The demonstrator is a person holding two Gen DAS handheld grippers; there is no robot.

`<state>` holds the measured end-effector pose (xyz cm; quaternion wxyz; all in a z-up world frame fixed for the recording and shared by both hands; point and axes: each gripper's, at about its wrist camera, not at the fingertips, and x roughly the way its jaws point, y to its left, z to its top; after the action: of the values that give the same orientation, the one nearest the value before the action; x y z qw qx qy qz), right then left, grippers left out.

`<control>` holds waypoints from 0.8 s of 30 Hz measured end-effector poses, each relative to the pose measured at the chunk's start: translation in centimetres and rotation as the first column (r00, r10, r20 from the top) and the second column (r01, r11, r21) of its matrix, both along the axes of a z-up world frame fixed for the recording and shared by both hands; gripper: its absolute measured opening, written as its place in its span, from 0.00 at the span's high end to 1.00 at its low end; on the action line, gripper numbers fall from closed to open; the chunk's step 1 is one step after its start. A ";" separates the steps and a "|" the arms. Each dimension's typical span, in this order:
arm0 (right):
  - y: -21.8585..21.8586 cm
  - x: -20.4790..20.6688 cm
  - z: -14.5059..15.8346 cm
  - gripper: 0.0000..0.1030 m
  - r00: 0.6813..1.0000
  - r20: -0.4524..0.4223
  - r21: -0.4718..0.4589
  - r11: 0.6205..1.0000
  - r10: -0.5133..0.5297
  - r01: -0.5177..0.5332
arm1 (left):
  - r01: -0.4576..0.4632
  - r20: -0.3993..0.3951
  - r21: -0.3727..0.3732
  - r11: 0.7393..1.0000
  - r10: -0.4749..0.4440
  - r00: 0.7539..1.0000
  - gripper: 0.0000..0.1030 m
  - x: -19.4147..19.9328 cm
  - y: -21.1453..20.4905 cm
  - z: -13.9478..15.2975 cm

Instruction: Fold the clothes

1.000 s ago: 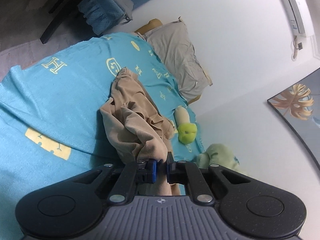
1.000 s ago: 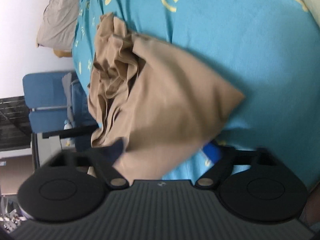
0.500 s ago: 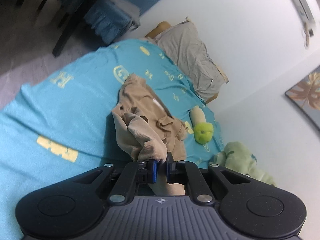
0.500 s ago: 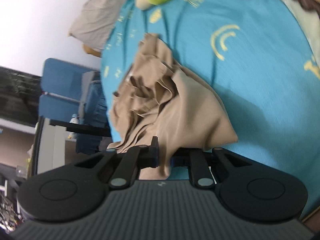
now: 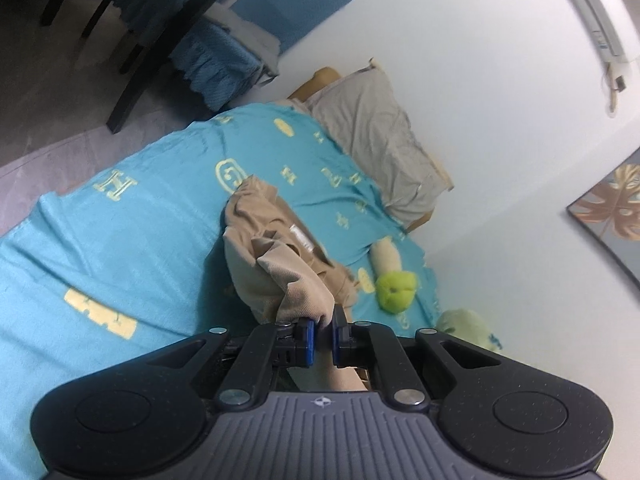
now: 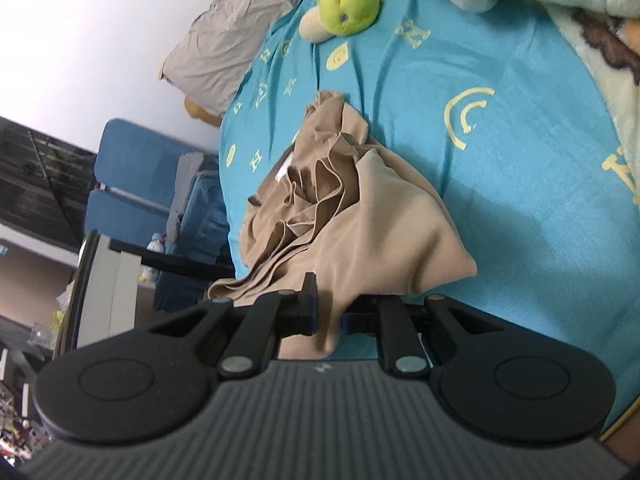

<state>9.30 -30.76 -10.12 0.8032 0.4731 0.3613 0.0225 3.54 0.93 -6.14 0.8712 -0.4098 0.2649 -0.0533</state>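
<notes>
On one blue bedspread (image 5: 120, 248): one tan garment (image 6: 360, 216), pinched by left gripper (image 5: 322, 336) and right gripper (image 6: 328, 312); beyond garment, one green plush toy (image 6: 348, 4), one grey pillow (image 5: 384, 148).

The left gripper (image 5: 322, 338) is matte black plastic with a grey ribbed body behind the jaws, bearing a small compass-like mark. Blue pads (image 5: 307, 340) line its fingers, silver screw heads dot the linkage arms, and round discs flank each side. The right gripper (image 6: 329, 314) looks alike.
</notes>
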 end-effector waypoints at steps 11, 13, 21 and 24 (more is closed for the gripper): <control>-0.4 -3.2 1.1 0.87 0.997 0.062 -0.034 0.999 -0.034 0.036 | 0.079 0.077 -0.001 0.997 -0.079 0.994 0.93 -3.2 -0.2 1.4; -0.5 -4.8 2.1 0.87 0.994 0.108 -0.061 0.998 -0.016 0.023 | 0.082 0.102 0.010 0.997 -0.083 0.991 0.93 -4.6 -0.4 2.2; -0.4 -7.0 6.2 0.87 0.981 0.190 -0.120 0.993 0.044 -0.021 | 0.036 0.156 0.018 0.999 -0.039 0.987 0.93 -10.3 -0.7 5.6; 0.1 -4.3 6.9 0.87 0.982 0.172 -0.147 0.988 0.074 -0.048 | 0.003 0.126 0.040 0.999 -0.008 0.992 0.93 -8.7 -0.8 6.2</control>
<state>5.04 -30.68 -3.27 0.8628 0.3993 0.3036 0.0633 -5.18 0.08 0.02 0.8940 -0.3876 0.2113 -0.0762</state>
